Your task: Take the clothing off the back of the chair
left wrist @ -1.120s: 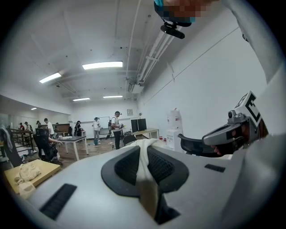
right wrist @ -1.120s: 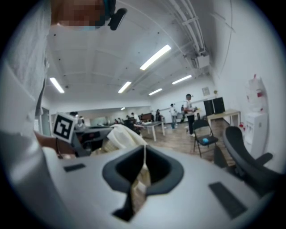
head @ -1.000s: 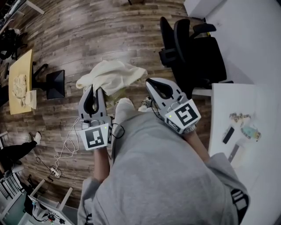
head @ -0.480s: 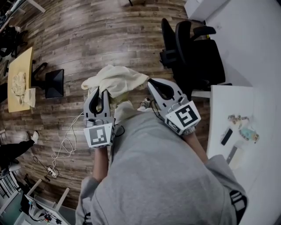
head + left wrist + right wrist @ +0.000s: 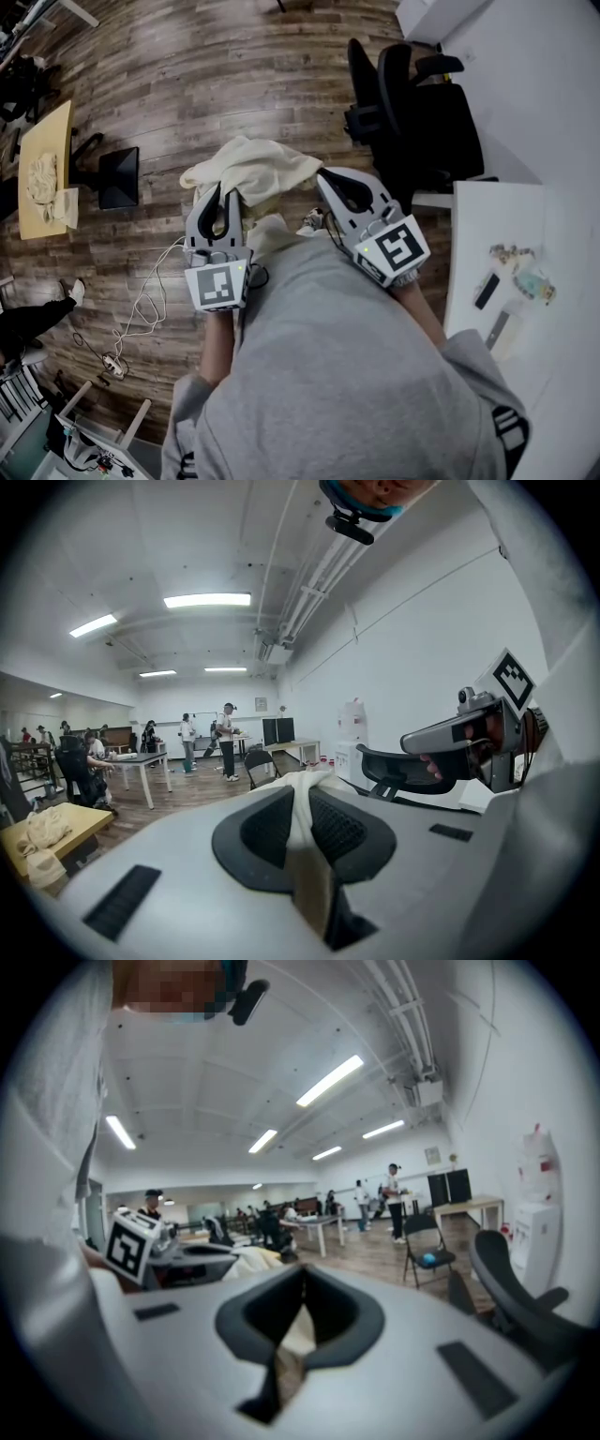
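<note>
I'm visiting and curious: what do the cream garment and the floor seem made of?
Cream garment: soft cloth, probably a cotton-like knit, matte; it bunches in loose folds. Floor: wood-look planks, perhaps laminate, slightly glossy; grain lines and light reflections show.

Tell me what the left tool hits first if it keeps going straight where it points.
The cream garment that the left tool is shut on, bunched just ahead. Beyond it, probably only wooden floor; depth is hard to judge.
</note>
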`<state>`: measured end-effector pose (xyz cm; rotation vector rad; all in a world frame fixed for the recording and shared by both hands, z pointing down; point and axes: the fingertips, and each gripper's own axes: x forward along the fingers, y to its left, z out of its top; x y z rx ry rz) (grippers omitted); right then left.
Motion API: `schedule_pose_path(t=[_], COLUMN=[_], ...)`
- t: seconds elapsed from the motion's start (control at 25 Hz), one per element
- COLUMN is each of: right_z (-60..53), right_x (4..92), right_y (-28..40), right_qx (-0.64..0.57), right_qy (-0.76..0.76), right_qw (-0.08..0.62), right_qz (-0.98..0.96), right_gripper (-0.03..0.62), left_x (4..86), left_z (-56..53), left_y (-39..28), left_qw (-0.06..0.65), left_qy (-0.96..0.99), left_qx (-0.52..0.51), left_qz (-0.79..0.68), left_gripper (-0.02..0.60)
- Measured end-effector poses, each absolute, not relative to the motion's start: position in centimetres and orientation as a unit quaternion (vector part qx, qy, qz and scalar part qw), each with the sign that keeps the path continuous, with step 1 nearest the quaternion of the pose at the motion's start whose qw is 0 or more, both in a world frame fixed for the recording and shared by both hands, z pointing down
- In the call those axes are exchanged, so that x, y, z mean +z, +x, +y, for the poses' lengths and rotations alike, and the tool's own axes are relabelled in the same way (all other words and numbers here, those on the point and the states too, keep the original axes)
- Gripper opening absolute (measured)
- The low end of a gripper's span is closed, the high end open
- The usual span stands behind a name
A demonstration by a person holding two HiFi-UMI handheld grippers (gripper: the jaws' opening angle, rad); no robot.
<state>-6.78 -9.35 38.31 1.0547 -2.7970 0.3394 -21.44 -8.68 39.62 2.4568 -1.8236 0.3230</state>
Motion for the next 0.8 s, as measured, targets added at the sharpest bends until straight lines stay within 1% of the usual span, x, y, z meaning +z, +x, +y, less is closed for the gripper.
schedule_pose_path(t=[0.16, 0.8], right_z=[-9.4, -9.3], right_x=[38.3, 38.6], right_y=[-7.2, -6.7], right_qx=[0.115, 0.117], right_qy=[0.346, 0.346], right_qw=[0.066, 0.068], right_qz=[-0.929, -0.928], right_gripper=[0.034, 0.034], left_x=[39.0, 39.3], left_z=[-8.9, -9.3], left_y=[-20.9, -19.4], left_qw=[0.020, 0.020], left_qy=[0.806, 0.816], left_qx=[0.100, 0.109], left_qz=[-0.583, -0.567], left_gripper=[0.072, 0.072])
